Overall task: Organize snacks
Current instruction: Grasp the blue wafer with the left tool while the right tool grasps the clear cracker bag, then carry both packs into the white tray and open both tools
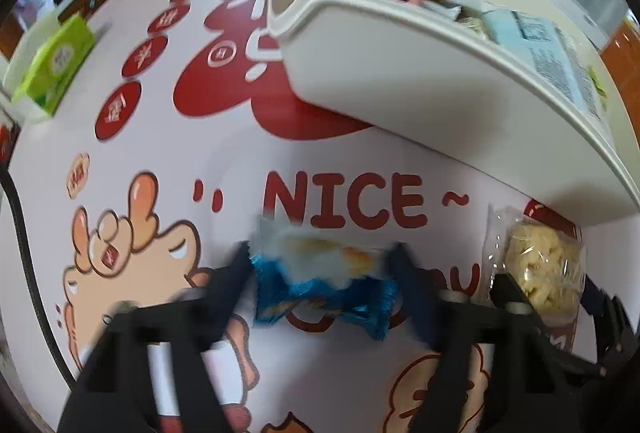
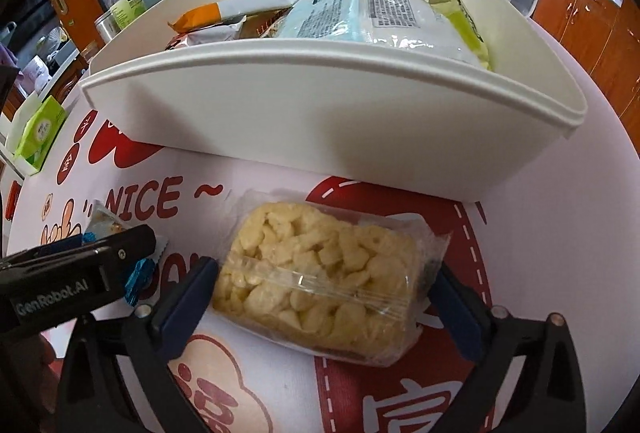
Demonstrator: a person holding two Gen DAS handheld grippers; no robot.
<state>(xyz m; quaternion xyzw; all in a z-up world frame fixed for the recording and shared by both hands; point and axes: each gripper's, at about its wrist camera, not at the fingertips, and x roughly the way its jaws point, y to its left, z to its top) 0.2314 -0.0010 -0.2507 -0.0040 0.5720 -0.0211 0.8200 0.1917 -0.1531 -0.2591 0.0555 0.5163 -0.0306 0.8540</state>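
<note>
Snack sorting, both tools pointed steeply down at the printed table mat [image 1: 224, 161]. My left gripper [image 1: 322, 273] has its two fingers against the ends of a blue-wrapped snack [image 1: 320, 289] that lies on the mat just below the word NICE; the picture is smeared here, but the pads appear to press the crinkled wrapper from both sides, so I record a grip on it. My right gripper [image 2: 328, 281] stands wide, one finger at each end of a clear-wrapped puffed snack bar [image 2: 320, 273]; the left pad looks to touch the film, the right pad sits just beside it, and I cannot tell if either presses. The bar rests flat on the mat, not lifted. Ahead of both tools, just past the two snacks, stands the white bin [image 2: 320, 105], its near wall close to the bar. Inside it, beyond my right tool: a pale blue packet [image 2: 360, 9], an orange-ended wrapper [image 2: 208, 15] and a yellow-green packet [image 2: 464, 21]. Far to the left of my left tool, a green tissue box [image 1: 56, 61] at the table edge.
</note>
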